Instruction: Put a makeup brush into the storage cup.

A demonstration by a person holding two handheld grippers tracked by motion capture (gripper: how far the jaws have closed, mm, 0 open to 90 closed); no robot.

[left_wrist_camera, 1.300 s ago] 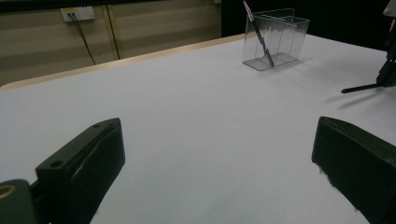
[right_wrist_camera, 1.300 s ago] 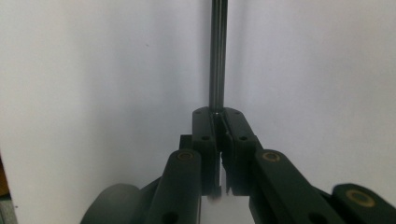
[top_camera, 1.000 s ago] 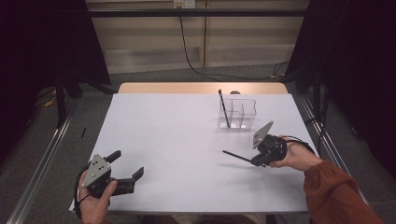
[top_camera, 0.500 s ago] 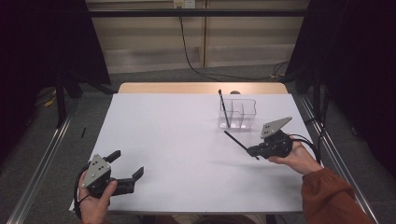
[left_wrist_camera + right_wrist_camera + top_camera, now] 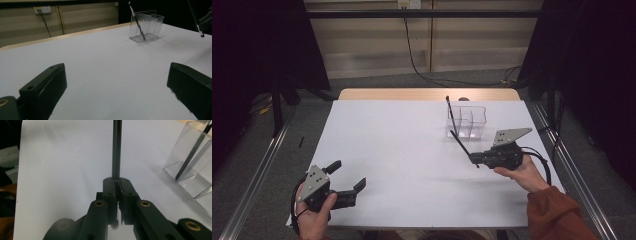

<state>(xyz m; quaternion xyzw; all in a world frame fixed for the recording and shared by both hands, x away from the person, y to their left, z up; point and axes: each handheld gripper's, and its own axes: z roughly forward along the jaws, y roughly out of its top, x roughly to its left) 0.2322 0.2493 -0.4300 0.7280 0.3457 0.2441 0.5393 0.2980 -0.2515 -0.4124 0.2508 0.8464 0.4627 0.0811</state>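
Note:
My right gripper (image 5: pixel 475 161) is shut on one end of a thin black pen (image 5: pixel 461 144), held above the table at the right. The pen slants up and away, and its free end is close to the front of a clear plastic organizer (image 5: pixel 473 120). A second black pen (image 5: pixel 450 113) leans in the organizer's left compartment. In the right gripper view the jaws (image 5: pixel 117 183) pinch the pen (image 5: pixel 116 150), with the organizer (image 5: pixel 197 177) to the right. My left gripper (image 5: pixel 347 175) rests open near the front left corner with nothing between its jaws (image 5: pixel 117 85).
The white table top (image 5: pixel 402 145) is bare apart from the organizer (image 5: pixel 147 23) at the back right. A wooden strip edges the far side. Metal rails run along both sides on the floor, and a cable hangs on the back wall.
My right gripper has shifted slightly toward the organizer and turned. The held pen swung from pointing left and low to slanting up at the organizer. The left gripper has not moved.

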